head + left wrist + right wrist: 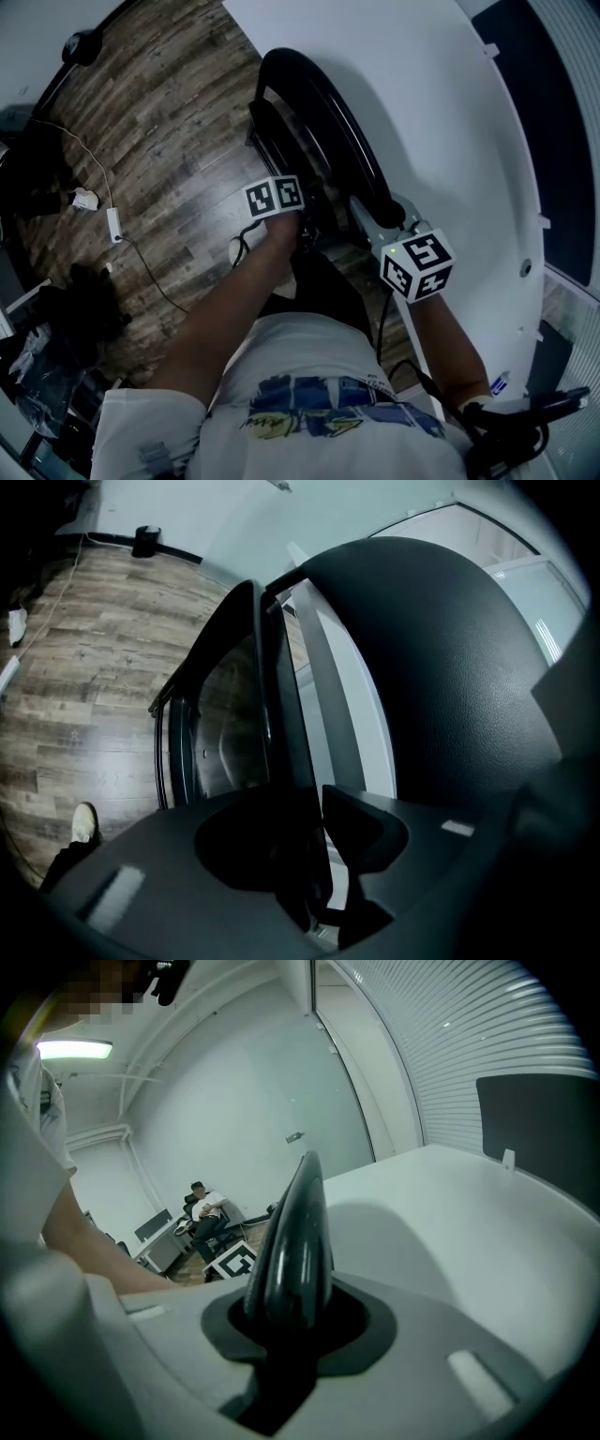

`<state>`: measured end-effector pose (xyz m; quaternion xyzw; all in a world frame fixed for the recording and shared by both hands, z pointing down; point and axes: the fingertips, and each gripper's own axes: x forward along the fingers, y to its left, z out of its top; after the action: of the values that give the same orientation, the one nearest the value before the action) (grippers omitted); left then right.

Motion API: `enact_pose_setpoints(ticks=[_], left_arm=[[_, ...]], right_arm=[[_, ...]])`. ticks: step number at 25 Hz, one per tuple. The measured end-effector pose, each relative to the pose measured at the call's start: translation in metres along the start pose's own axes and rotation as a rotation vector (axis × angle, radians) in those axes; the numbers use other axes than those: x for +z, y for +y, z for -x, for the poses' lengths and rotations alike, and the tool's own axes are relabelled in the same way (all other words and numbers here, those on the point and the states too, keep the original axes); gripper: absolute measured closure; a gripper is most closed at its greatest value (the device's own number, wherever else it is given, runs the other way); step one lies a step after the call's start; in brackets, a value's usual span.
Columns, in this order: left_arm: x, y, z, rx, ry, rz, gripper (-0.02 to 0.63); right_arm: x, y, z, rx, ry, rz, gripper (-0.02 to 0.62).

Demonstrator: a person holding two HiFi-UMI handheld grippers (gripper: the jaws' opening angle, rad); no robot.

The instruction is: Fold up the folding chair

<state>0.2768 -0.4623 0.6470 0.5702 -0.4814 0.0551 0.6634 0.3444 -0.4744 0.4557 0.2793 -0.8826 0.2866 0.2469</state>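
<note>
Head view: the chair (330, 127) stands on edge on the floor (169, 141), against the white bench (450, 112), with both grippers on it.
Its long axis runs away from the person along the bench's edge. The right gripper (377, 223), on the bench side, has its jaws pinching the top rim. The left gripper (307, 228), on the side away from the bench, has its jaws pinching a thin frame edge. The panels lie almost flat together, so it looks nearly folded.
</note>
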Motion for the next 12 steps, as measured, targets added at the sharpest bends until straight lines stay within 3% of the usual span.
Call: enact_pose_setpoints(ticks=[4,7,12], left_arm=[[0.003,0.007,0.017,-0.020,0.039,-0.064,0.407],[0.008,0.008,0.038,-0.041,0.017,-0.114,0.408],[0.017,0.002,0.076,-0.153,-0.026,-0.164,0.408]], right_arm=[[0.001,-0.001,-0.001,-0.010,0.002,0.004,0.511],[0.000,-0.007,0.002,-0.042,0.021,0.035,0.495],[0.000,-0.012,0.005,-0.094,0.045,0.050,0.466]])
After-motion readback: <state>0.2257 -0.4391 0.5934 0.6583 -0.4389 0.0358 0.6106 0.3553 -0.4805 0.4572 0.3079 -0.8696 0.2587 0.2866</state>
